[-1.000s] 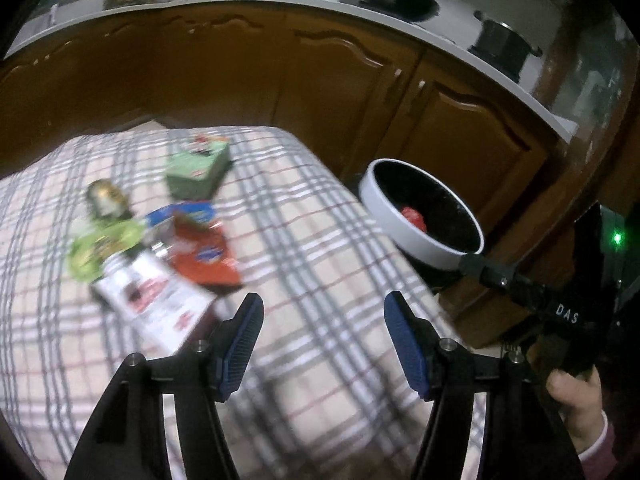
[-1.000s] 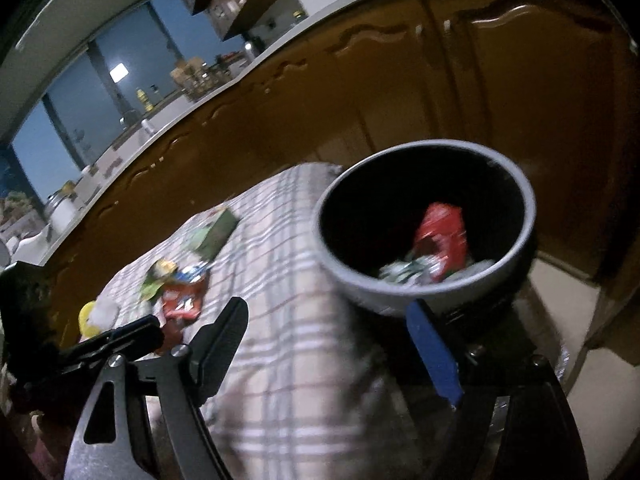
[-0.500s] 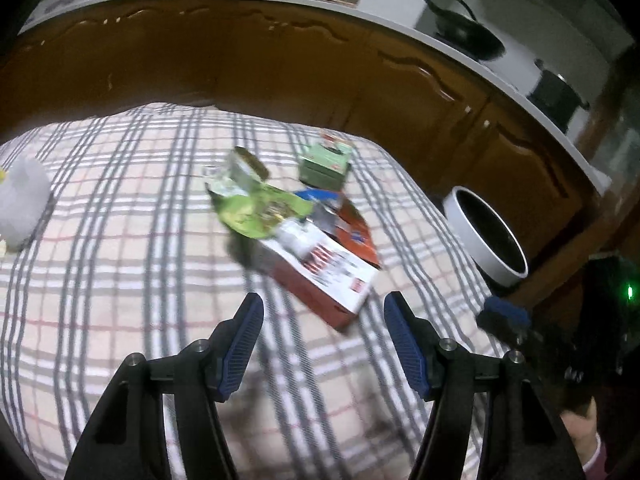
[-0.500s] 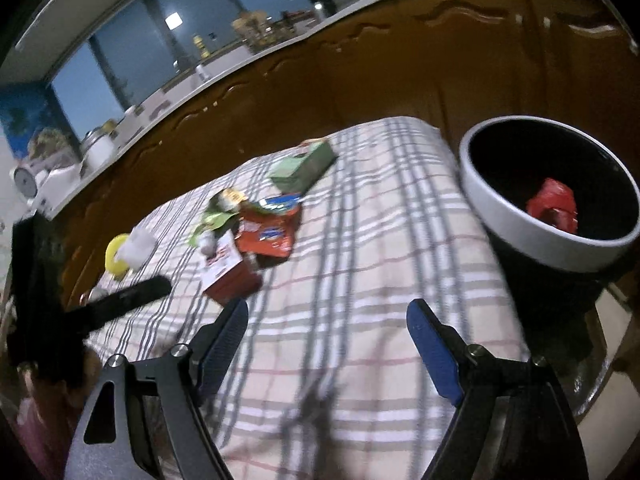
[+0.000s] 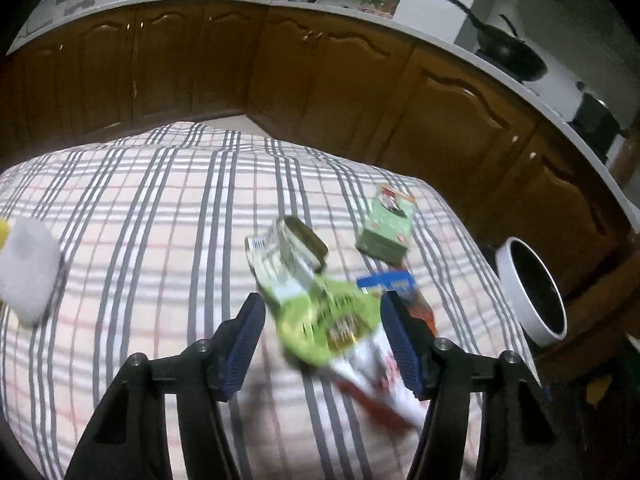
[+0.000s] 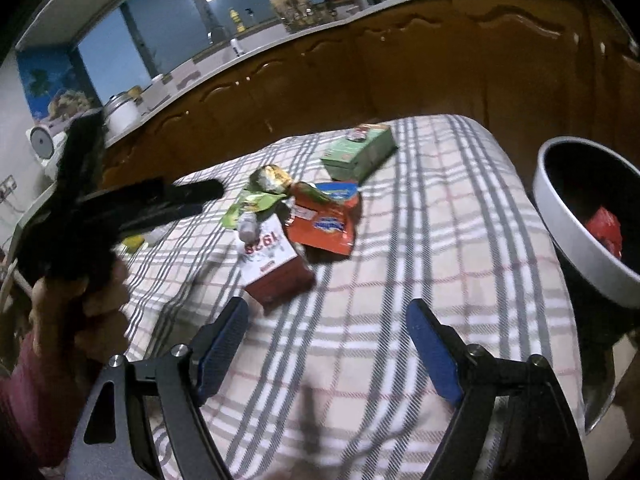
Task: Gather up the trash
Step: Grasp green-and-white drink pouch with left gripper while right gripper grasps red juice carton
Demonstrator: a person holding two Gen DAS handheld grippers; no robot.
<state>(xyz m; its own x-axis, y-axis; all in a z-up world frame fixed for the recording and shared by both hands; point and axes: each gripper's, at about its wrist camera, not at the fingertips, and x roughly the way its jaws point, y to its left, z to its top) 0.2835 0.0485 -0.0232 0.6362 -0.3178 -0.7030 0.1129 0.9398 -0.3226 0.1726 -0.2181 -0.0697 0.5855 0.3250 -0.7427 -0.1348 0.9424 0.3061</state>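
Left wrist view: our left gripper (image 5: 322, 342), jaws closing, pads not yet touching the green wrapper (image 5: 324, 320) between them on the checked table (image 5: 140, 216).

Right wrist view: our right gripper (image 6: 328, 352) spread, empty; red-and-white carton (image 6: 272, 264), orange packet (image 6: 324, 224), green box (image 6: 358, 152) ahead; bin (image 6: 576, 236) at right.

The left claw (image 5: 322, 342) and right claw (image 6: 328, 354) look alike: black angular arms with triangular cut-outs, round silver screws at the joints, and flat ribbed blue pads (image 6: 430, 354) lining the inner faces of the fingers. On the left in the right wrist view, a hand (image 6: 86, 300) emerges from a dark pink sleeve (image 6: 24, 400).
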